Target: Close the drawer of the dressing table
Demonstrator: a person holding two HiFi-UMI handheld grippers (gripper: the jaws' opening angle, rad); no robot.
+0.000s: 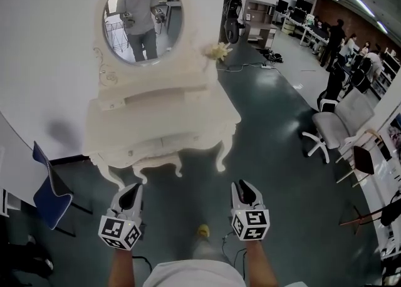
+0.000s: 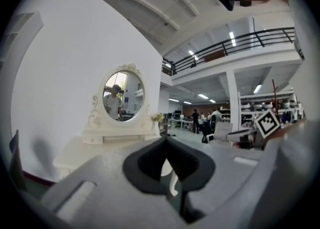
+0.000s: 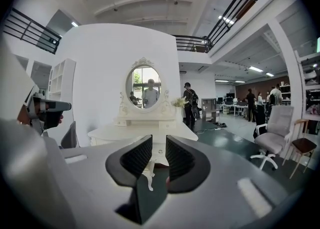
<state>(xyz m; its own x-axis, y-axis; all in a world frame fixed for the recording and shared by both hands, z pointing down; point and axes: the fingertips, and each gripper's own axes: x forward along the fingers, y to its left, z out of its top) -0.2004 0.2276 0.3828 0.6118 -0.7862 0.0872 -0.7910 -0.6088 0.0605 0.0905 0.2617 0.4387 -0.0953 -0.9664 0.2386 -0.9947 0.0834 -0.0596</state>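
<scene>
The white dressing table with an oval mirror stands against the white wall, ahead of both grippers. Its wide front drawer runs along the near edge; from this height I cannot tell how far out it stands. My left gripper hovers over the floor in front of the table's left legs, its tips touching and nothing held. My right gripper hangs level with it to the right, a narrow gap between its pads, also empty. The table shows straight ahead in the right gripper view, and off to the left in the left gripper view.
A blue chair stands left of the table by the wall. A white office chair and a brown stool are at the right. Pale flowers sit on the table's right end. People stand far back.
</scene>
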